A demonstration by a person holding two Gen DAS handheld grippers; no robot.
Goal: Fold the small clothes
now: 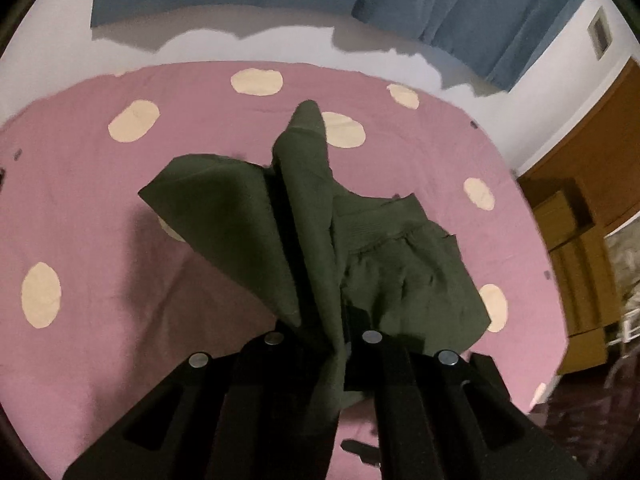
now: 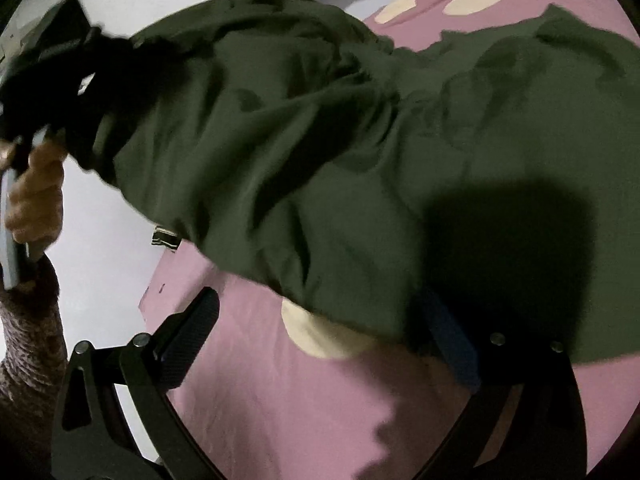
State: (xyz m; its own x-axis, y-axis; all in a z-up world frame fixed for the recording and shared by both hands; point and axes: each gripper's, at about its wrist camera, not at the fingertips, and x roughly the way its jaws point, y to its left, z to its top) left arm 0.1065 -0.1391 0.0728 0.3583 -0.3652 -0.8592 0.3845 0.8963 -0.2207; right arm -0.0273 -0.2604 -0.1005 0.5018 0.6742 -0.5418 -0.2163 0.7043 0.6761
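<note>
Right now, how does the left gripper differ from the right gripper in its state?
The left gripper is shut on the dark green garment and holds one end of it up off the bed; the right gripper stands wide open and grips nothing. Cloth bunches between the left fingers, while the garment's edge only drapes over one finger of the right gripper. Both are black two-finger tools above the pink spotted bedsheet.

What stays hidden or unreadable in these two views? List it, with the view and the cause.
- Left wrist view: the left gripper fingertips, buried in the green garment they pinch.
- Right wrist view: the right gripper far finger, partly lost in shadow under the cloth.
- Right wrist view: the left hand, motion-blurred.
- Both views: the garment's type, bunched up.
</note>
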